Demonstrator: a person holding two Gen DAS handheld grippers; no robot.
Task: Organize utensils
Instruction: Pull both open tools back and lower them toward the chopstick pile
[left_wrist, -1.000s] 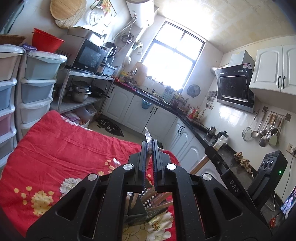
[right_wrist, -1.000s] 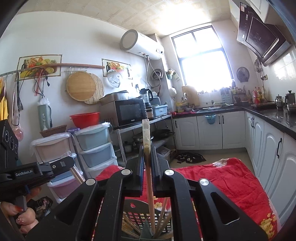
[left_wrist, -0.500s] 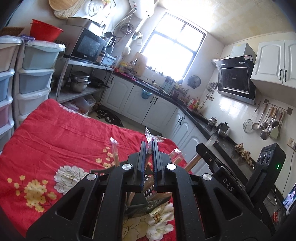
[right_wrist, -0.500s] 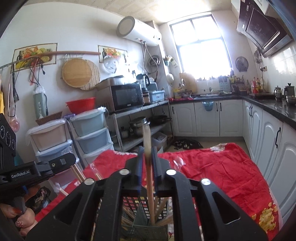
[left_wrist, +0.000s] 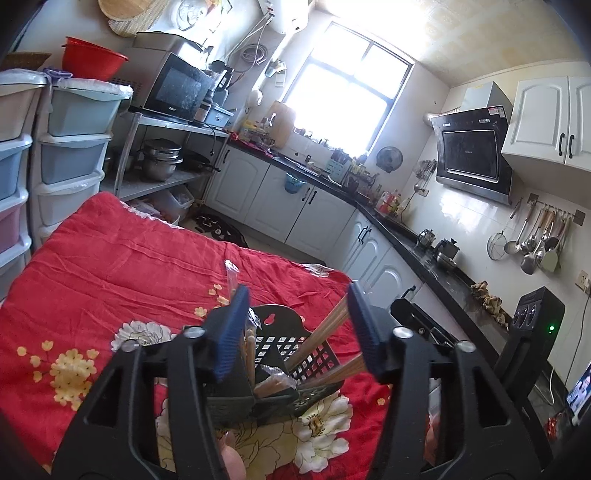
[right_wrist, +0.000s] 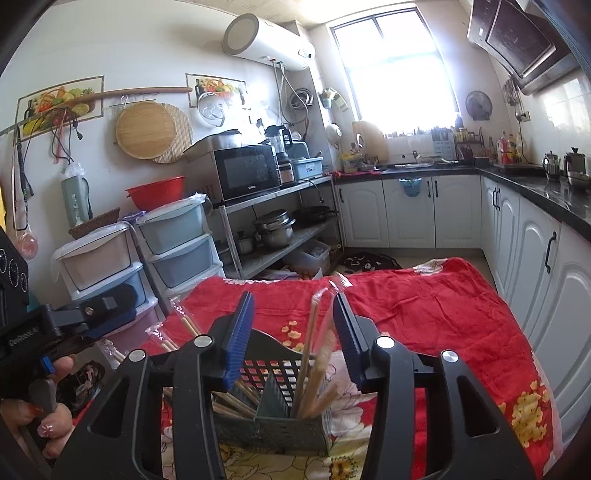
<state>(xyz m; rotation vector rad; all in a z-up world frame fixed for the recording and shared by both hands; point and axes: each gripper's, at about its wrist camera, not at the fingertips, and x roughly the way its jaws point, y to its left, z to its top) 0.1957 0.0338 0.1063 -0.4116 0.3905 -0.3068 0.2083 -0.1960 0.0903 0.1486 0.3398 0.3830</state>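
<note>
Both grippers are hanging over a dark plastic utensil caddy (right_wrist: 275, 373) with their jaws standing roughly half apart, having just been opening, and holding nothing. The left gripper (left_wrist: 295, 328) is showing blue ribbed pads (left_wrist: 229, 339); chopsticks are rising between its jaws but the pads are not pressing on them. The right gripper (right_wrist: 293, 332) is likewise poised with wrapped chopsticks (right_wrist: 314, 354) standing between its jaws and free of both pads.

The caddy is sitting on a table covered by a red cloth (right_wrist: 424, 306) printed with white and yellow flowers. It has lattice walls, a taller back panel with a hanging hole, and an upright divider (right_wrist: 271, 398) splitting it into two compartments that can be seen. In the right wrist view, the right compartment is holding wooden chopsticks standing nearly upright, some in clear plastic sleeves; the left compartment is holding bare wooden chopsticks (right_wrist: 229, 398) leaning at a low slant. Their number cannot be counted, since they overlap. More sleeved chopsticks (right_wrist: 184, 321) are sticking up at the caddy's left side.

A person's hand (right_wrist: 40, 413) is gripping the left gripper's handle.
</note>
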